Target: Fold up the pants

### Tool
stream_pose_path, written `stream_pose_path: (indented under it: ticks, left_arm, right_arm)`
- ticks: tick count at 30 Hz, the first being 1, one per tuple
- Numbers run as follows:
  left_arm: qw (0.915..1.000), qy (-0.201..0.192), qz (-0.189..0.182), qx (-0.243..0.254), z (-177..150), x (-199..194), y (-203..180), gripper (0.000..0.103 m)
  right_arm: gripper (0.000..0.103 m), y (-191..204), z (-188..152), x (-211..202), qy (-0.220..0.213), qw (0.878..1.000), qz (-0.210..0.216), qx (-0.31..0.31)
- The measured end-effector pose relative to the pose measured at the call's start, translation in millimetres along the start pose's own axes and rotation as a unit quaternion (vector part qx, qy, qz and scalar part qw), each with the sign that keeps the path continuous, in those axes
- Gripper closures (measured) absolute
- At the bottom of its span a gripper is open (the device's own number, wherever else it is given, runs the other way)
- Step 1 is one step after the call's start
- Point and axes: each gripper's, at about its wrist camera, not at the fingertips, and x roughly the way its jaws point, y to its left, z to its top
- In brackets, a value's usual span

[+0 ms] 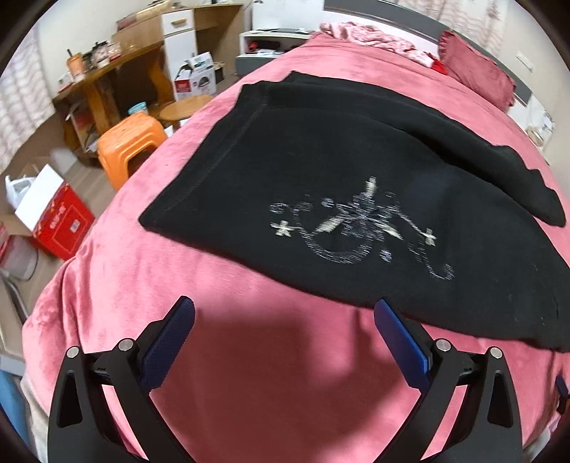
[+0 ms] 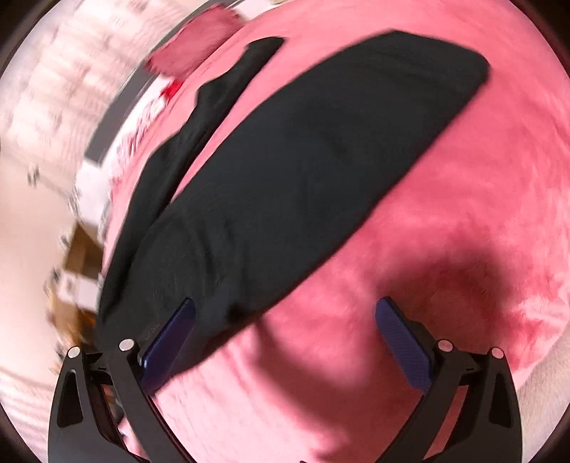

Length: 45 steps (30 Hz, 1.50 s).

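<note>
Black pants (image 1: 320,171) with a silver embroidered pattern lie spread on a pink blanket (image 1: 185,285). One leg lies on top, and a second strip of black cloth runs along the far side. My left gripper (image 1: 285,306) hovers open just in front of the pants' near edge, with nothing between its blue pads (image 1: 167,349). In the blurred right wrist view the pants (image 2: 302,160) stretch diagonally across the blanket (image 2: 463,231). My right gripper (image 2: 285,306) is open at the near end of the pants. Its left finger (image 2: 167,349) overlaps the cloth's corner.
A red pillow (image 1: 477,67) and crumpled pink bedding (image 1: 370,34) lie at the head of the bed. Left of the bed stand orange stools (image 1: 130,142), a round wooden stool (image 1: 185,108), a wooden desk (image 1: 117,71) and a red box (image 1: 58,220) on the floor.
</note>
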Motion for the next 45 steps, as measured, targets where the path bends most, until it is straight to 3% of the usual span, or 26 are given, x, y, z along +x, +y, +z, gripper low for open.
stream_pose_path:
  ticks: [5,10,14,17,19,21,23,25,27,28,32,35,39,45]
  left_arm:
    - [0.9998,-0.002,-0.016,-0.013,8,10,12,0.003]
    - [0.9932,-0.002,-0.090,-0.074,16,24,34,0.003]
    - [0.9888,0.009,-0.094,-0.116,21,34,42,0.003]
    - [0.9878,0.003,-0.093,-0.124,28,35,40,0.003]
    - [0.9883,-0.005,-0.093,-0.121,33,37,39,0.003]
    - [0.9884,-0.011,-0.093,-0.120,37,38,39,0.010]
    - [0.9889,-0.015,-0.083,-0.122,41,39,42,0.028]
    - [0.9881,-0.017,-0.081,-0.130,46,43,48,0.037]
    - [0.9875,-0.015,-0.078,-0.136,50,44,50,0.047]
    - [0.9880,-0.013,-0.072,-0.136,51,44,51,0.057]
    - [0.9886,-0.007,-0.071,-0.132,55,45,55,0.082]
    - [0.9887,-0.003,-0.078,-0.128,58,44,59,0.093]
    - [0.9873,-0.019,-0.089,-0.130,62,30,64,0.097]
    - [0.9844,-0.036,-0.121,-0.123,60,-7,75,0.097]
  right_arm:
    - [0.002,-17,23,-6,-0.018,0.998,0.040,0.041]
    - [0.003,-33,46,-5,-0.040,0.994,0.067,0.072]
    - [0.004,-33,54,1,-0.044,0.993,0.068,0.086]
    - [0.012,-32,62,1,-0.048,0.994,0.058,0.080]
    - [0.024,-35,66,2,-0.050,0.995,0.051,0.075]
    - [0.030,-36,71,4,-0.049,0.995,0.046,0.073]
    - [0.038,-36,75,5,-0.047,0.995,0.043,0.072]
    - [0.061,-38,80,6,-0.046,0.996,0.033,0.063]
    - [0.076,-41,83,7,-0.046,0.997,0.025,0.059]
    - [0.079,-44,85,8,-0.045,0.997,0.028,0.062]
    - [0.081,-47,85,8,-0.043,0.997,0.032,0.062]
    - [0.082,-45,87,8,-0.044,0.997,0.027,0.055]
    - [0.085,-41,91,1,-0.048,0.998,0.023,0.042]
    - [0.087,-17,96,-20,-0.059,0.997,0.014,-0.041]
